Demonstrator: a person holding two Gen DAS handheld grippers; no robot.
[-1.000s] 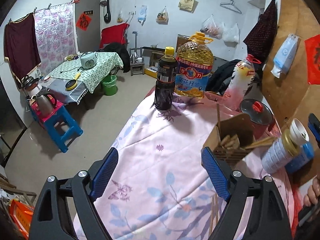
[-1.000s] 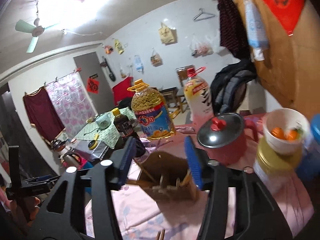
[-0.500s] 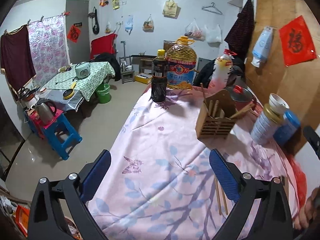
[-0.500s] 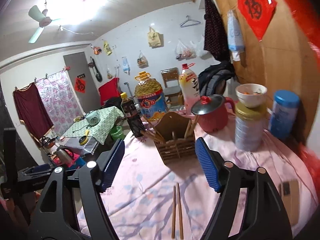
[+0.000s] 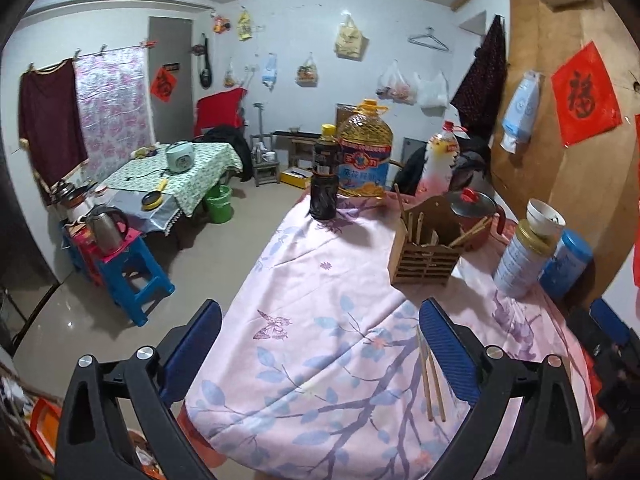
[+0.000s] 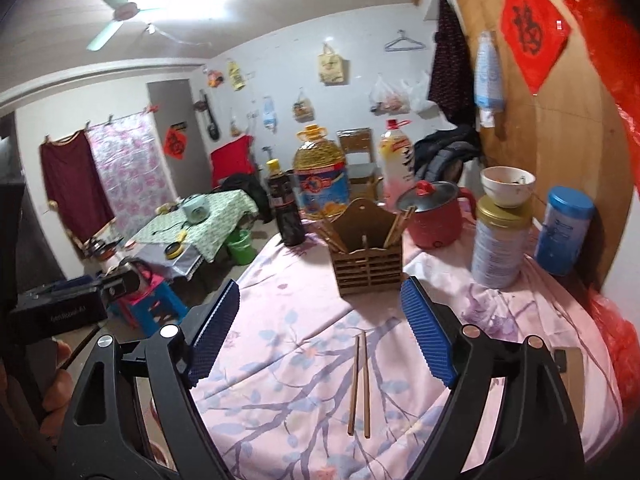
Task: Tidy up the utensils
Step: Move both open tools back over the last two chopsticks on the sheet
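A pair of wooden chopsticks lies on the pink flowered tablecloth, between the fingers of my open, empty right gripper. The pair also shows in the left wrist view, by the right finger of my open, empty left gripper. A slatted wooden utensil holder with several chopsticks in it stands farther back; it shows in the left wrist view too.
Behind the holder stand a dark sauce bottle, a big oil jug, a red lidded pot, a tin with a bowl on top and a blue can. A plywood wall bounds the right side.
Both grippers have drawn back from the utensil holder toward the near end of the table. The loose chopstick pair has come into view below them. Both stay open.
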